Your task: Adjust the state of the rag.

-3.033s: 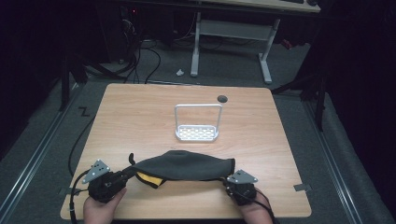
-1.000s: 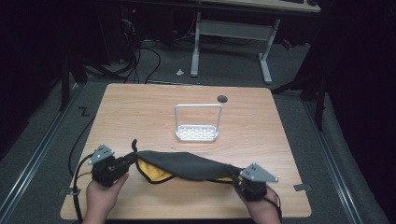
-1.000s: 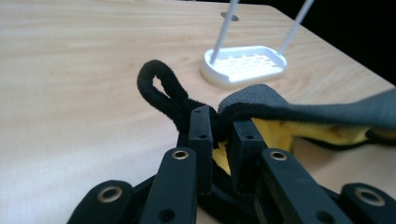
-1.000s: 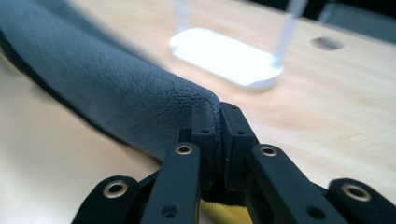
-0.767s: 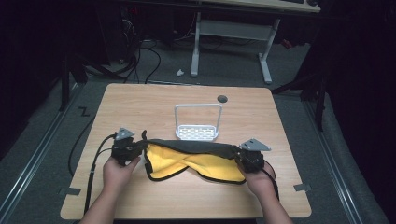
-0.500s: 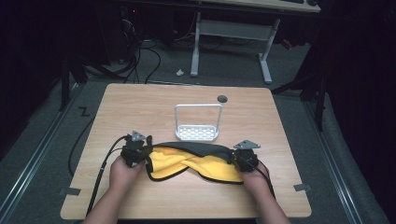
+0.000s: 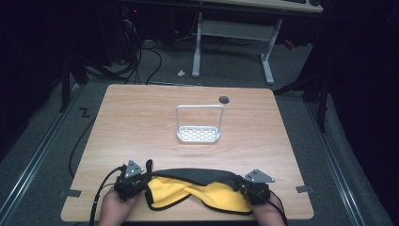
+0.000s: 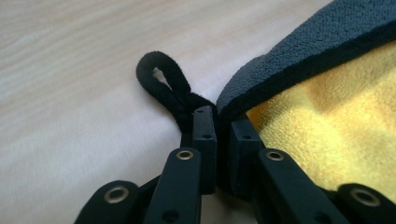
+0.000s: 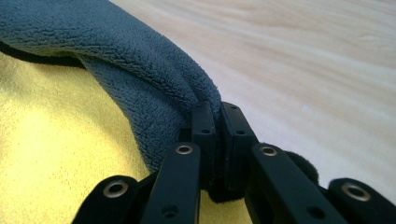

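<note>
Cloth (image 7: 197, 190), yellow w/ grey reverse, near table (image 7: 141, 122) edge: left gripper (image 7: 133, 180) and right gripper (image 7: 254, 188) each clamped on a corner. Fold approx. half done (my guess); flattening remains.

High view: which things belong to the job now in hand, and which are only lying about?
In the job:
- grey and yellow microfibre cloth, held at both ends
- left gripper, shut on the cloth
- right gripper, shut on the cloth

Lying about:
- white metal rack with perforated base, standing apart on the wooden table
</note>
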`<state>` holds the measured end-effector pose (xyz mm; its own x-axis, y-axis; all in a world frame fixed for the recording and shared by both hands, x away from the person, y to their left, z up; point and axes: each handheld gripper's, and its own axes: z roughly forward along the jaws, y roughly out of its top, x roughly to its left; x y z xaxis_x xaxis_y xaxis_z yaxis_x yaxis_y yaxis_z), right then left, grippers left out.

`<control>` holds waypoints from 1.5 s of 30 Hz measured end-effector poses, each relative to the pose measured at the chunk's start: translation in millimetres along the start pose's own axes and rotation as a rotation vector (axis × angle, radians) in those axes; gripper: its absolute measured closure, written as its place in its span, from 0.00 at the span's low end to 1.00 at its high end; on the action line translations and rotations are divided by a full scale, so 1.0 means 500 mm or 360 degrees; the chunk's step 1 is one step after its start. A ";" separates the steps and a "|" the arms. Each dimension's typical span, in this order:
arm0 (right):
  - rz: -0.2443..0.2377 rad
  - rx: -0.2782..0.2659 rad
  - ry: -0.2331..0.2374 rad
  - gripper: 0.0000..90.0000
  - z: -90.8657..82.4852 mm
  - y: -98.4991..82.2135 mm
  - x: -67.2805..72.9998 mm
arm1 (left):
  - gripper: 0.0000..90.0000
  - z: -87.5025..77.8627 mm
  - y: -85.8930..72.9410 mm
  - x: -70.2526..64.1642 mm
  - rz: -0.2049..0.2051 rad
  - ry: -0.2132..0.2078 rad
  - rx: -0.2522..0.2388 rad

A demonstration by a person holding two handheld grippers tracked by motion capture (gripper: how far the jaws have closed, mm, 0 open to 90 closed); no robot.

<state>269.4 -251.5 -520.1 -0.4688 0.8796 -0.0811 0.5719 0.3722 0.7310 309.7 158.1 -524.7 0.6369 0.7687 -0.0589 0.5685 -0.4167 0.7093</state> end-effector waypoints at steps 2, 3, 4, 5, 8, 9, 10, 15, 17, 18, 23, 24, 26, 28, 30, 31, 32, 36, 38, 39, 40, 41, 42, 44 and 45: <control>-0.0006 0.0002 -0.0001 0.96 -0.011 -0.009 0.009 | 0.93 -0.008 -0.008 -0.005 -0.0019 -0.0020 0.0002; -0.0008 0.0001 -0.0001 0.96 -0.013 -0.011 0.011 | 0.93 -0.010 -0.008 -0.004 -0.0038 -0.0042 0.0010; -0.0009 0.0002 -0.0001 0.96 -0.017 -0.011 0.013 | 0.93 -0.013 -0.004 -0.002 -0.0055 -0.0066 0.0020; -0.0005 -0.0007 0.0001 0.96 -0.021 -0.008 0.012 | 0.93 -0.020 0.005 0.004 -0.0095 -0.0099 -0.0007; 0.0025 -0.0085 0.0005 0.96 -0.037 0.024 -0.004 | 0.93 -0.033 0.044 0.030 -0.0123 -0.0121 -0.0072; 0.0039 -0.0104 0.0005 0.96 -0.038 0.040 -0.014 | 0.92 -0.033 0.062 0.040 -0.0105 -0.0104 -0.0084; 0.0057 -0.0114 -0.0002 0.96 -0.035 0.056 -0.025 | 0.92 -0.028 0.081 0.051 -0.0089 -0.0090 -0.0090; 0.0167 -0.0034 -0.0029 0.92 0.044 0.129 -0.091 | 0.90 0.045 0.157 0.102 -0.0104 -0.0046 -0.0037; 0.0250 0.0027 -0.0042 0.89 0.086 0.138 -0.116 | 0.88 0.088 0.167 0.119 -0.0136 -0.0031 0.0021; 0.0281 0.0065 -0.0047 0.88 0.109 0.138 -0.127 | 0.87 0.104 0.168 0.123 -0.0138 -0.0021 0.0039; 0.0309 0.0117 -0.0098 0.67 0.146 0.134 -0.141 | 0.69 0.126 0.164 0.137 -0.0216 0.0024 0.0035; 0.0309 0.0102 -0.0117 0.63 0.139 0.135 -0.142 | 0.65 0.118 0.164 0.138 -0.0234 0.0020 0.0013; 0.0307 0.0027 -0.0109 0.61 0.112 0.134 -0.142 | 0.60 0.082 0.159 0.136 -0.0271 0.0017 -0.0085; 0.0289 -0.0033 -0.0120 0.60 0.083 0.130 -0.137 | 0.59 0.050 0.149 0.124 -0.0269 0.0004 -0.0134; 0.0243 -0.0086 -0.0120 0.60 0.048 0.113 -0.127 | 0.59 0.021 0.124 0.098 -0.0257 -0.0063 -0.0158; 0.0221 -0.0091 -0.0122 0.61 0.040 0.104 -0.123 | 0.59 0.010 0.108 0.082 -0.0241 -0.0089 -0.0142; 0.0198 -0.0085 -0.0133 0.62 0.030 0.090 -0.117 | 0.59 -0.002 0.087 0.061 -0.0234 -0.0115 -0.0144; 0.0146 -0.0036 -0.0150 0.67 0.018 0.037 -0.101 | 0.61 -0.023 0.031 0.003 -0.0226 -0.0236 -0.0127; 0.0159 -0.0011 -0.0116 0.70 0.018 0.025 -0.095 | 0.61 -0.013 0.012 -0.025 -0.0191 -0.0279 -0.0050; 0.0139 0.0012 -0.0121 0.71 0.021 0.020 -0.090 | 0.61 -0.005 0.005 -0.037 -0.0138 -0.0260 -0.0012; 0.0109 0.0046 -0.0136 0.72 0.024 0.015 -0.084 | 0.61 0.002 -0.002 -0.045 -0.0069 -0.0213 0.0015; 0.0094 0.0083 -0.0140 0.74 0.026 0.008 -0.079 | 0.61 0.001 -0.004 -0.046 -0.0043 -0.0189 0.0005; 0.0116 0.0063 -0.0131 0.74 0.020 -0.001 -0.075 | 0.63 0.001 -0.003 -0.045 -0.0041 -0.0176 0.0011; 0.0147 0.0075 -0.0102 0.74 0.006 -0.012 -0.069 | 0.65 -0.004 -0.006 -0.037 -0.0037 -0.0166 0.0023; 0.0145 0.0070 -0.0094 0.74 -0.001 -0.018 -0.063 | 0.65 -0.012 -0.012 -0.029 -0.0031 -0.0140 0.0020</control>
<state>278.6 -283.0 -523.7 -0.3738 0.9258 -0.0567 0.6399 0.3016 0.7068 294.0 152.1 -523.9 0.6688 0.7312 -0.1345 0.5873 -0.4087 0.6986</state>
